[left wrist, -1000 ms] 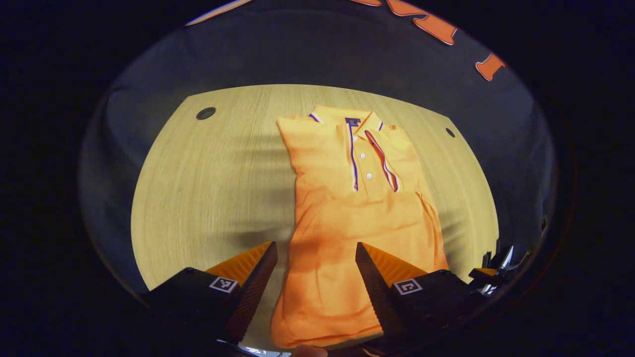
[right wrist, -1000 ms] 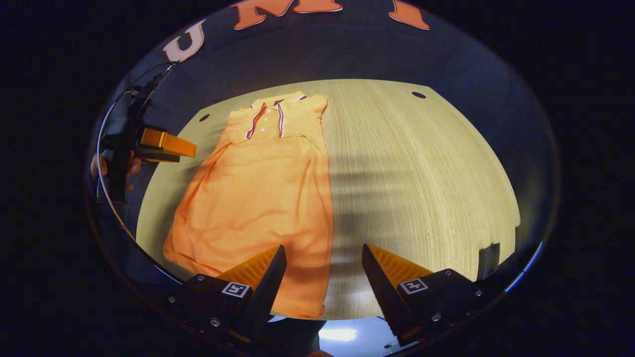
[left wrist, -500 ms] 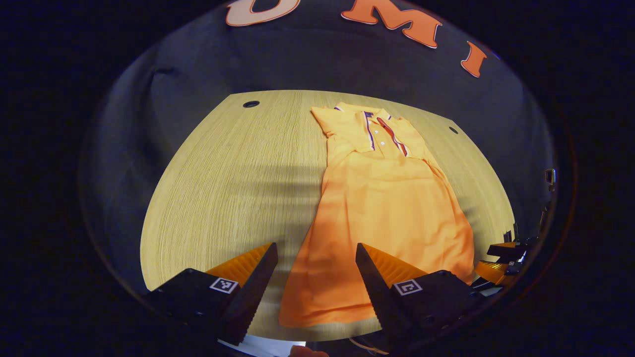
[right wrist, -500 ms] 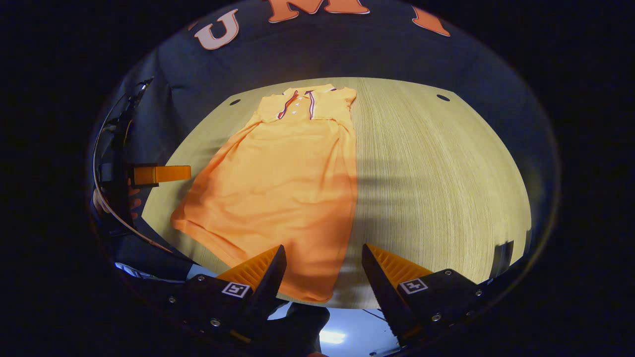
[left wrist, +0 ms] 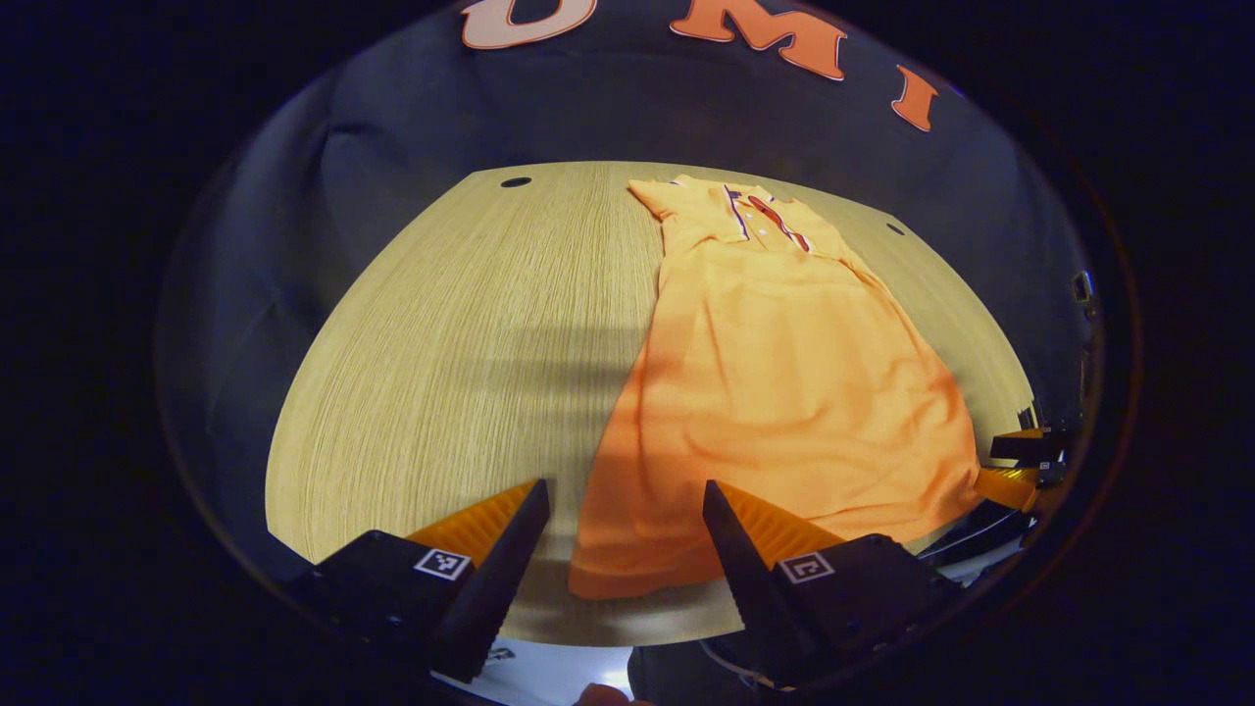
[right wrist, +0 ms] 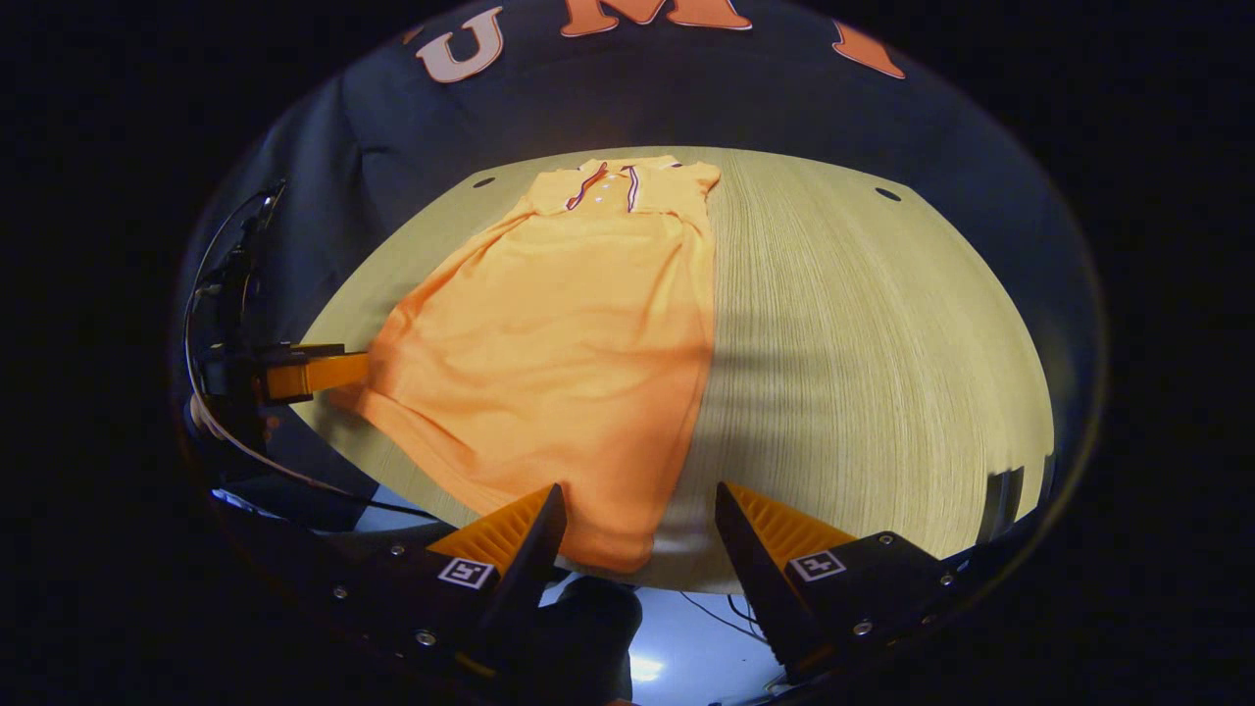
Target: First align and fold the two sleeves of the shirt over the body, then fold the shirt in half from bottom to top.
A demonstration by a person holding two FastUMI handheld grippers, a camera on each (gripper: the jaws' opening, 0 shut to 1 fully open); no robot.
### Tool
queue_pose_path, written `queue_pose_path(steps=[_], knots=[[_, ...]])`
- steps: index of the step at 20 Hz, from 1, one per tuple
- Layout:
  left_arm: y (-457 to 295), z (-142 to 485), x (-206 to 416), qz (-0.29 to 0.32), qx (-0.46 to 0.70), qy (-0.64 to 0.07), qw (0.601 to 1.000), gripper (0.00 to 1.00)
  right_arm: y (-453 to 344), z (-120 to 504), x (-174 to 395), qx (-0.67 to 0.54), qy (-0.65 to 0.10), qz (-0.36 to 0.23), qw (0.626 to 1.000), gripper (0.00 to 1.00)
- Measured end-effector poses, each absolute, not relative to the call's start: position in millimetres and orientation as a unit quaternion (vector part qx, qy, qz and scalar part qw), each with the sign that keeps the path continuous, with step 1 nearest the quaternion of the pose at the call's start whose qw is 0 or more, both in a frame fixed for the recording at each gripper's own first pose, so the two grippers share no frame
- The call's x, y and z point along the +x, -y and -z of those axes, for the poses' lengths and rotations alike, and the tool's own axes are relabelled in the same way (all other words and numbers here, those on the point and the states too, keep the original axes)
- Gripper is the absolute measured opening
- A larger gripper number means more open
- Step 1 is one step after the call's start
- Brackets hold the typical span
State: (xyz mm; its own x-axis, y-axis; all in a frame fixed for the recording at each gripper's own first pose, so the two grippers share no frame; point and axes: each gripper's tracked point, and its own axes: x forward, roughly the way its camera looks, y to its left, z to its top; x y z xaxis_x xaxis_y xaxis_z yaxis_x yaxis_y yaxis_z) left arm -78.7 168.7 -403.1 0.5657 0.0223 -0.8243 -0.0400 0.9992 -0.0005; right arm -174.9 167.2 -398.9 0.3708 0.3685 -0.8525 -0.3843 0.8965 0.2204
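Observation:
An orange polo shirt [left wrist: 784,392] [right wrist: 559,333] lies flat on the wooden table [left wrist: 441,373] [right wrist: 863,363], collar at the far edge, both sleeves folded over the body, hem toward me. My left gripper [left wrist: 624,495] hangs open at the shirt's near-left hem corner, nothing between its fingers. My right gripper [right wrist: 637,495] is open over the near-right hem corner, also holding nothing. In the right gripper view the left gripper [right wrist: 314,373] shows from the side at the shirt's left hem. In the left gripper view the right gripper [left wrist: 1015,466] sits by the right hem.
The table's near edge [left wrist: 608,632] lies just under both grippers, with pale floor [right wrist: 686,642] below it. Small round holes [left wrist: 514,182] [right wrist: 887,194] mark the table's far corners. A cable [right wrist: 294,480] trails from the left gripper. Bare wood flanks the shirt on both sides.
Both grippers have drawn back toward the table's near edge and lowered, so the whole shirt and its hem now show ahead. Both stay open; the shirt has not moved.

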Motion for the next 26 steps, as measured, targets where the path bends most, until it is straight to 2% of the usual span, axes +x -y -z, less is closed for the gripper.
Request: queue_pose_path(steps=[5,9,12,13,14,15,16,17,18,19,20,21,22,26], knots=[[-167.5,409.2,-85.5,-0.007,0.018,-0.440,0.898,0.98,-170.6,409.5,-192.4,-0.013,-0.510,-0.233,0.828,0.94],[-164.5,404.6,-86.3,0.011,0.027,-0.393,0.919,0.98,-178.5,410.5,-183.3,-0.024,-0.479,-0.241,0.844,0.94],[-165.0,404.6,-84.8,0.015,0.026,-0.377,0.926,0.98,-184.3,412.1,-176.8,-0.029,-0.461,-0.242,0.853,0.83],[-162.7,405.7,-79.9,0.014,0.025,-0.375,0.927,0.95,-183.7,412.7,-173.8,-0.033,-0.456,-0.240,0.856,0.76],[-157.3,407.6,-74.7,0.017,0.024,-0.374,0.927,0.91,-183.8,413.3,-172.7,-0.033,-0.453,-0.240,0.858,0.69],[-152.3,411.0,-68.3,0.016,0.021,-0.375,0.927,0.72,-184.1,413.2,-169.8,-0.030,-0.451,-0.236,0.860,0.53],[-145.8,411.3,-63.5,0.020,0.019,-0.376,0.926,0.63,-181.0,414.0,-166.1,-0.027,-0.451,-0.227,0.862,0.45],[-138.9,411.3,-61.8,0.022,0.014,-0.380,0.925,0.39,-182.5,414.8,-165.7,-0.018,-0.456,-0.226,0.861,0.26],[-137.5,412.1,-59.6,0.014,0.018,-0.387,0.922,0.24,-185.4,414.8,-165.4,-0.009,-0.463,-0.231,0.856,0.21],[-133.4,414.2,-57.6,0.015,0.020,-0.391,0.920,0.07,-186.8,414.0,-166.6,0.009,-0.471,-0.230,0.851,0.20],[-127.7,413.1,-55.2,0.018,0.011,-0.393,0.919,0.07,-190.4,413.5,-164.4,0.039,-0.477,-0.228,0.848,0.20],[-123.2,414.3,-52.5,0.019,0.002,-0.397,0.917,0.07,-194.5,412.6,-167.7,0.056,-0.489,-0.236,0.838,0.07],[-120.5,408.7,-54.2,0.021,0.000,-0.397,0.918,0.01,-192.8,412.7,-165.9,0.062,-0.486,-0.235,0.839,0.06],[-117.5,393.6,-51.1,0.018,-0.030,-0.396,0.917,0.01,-194.4,398.5,-158.2,0.102,-0.487,-0.241,0.833,0.07]])
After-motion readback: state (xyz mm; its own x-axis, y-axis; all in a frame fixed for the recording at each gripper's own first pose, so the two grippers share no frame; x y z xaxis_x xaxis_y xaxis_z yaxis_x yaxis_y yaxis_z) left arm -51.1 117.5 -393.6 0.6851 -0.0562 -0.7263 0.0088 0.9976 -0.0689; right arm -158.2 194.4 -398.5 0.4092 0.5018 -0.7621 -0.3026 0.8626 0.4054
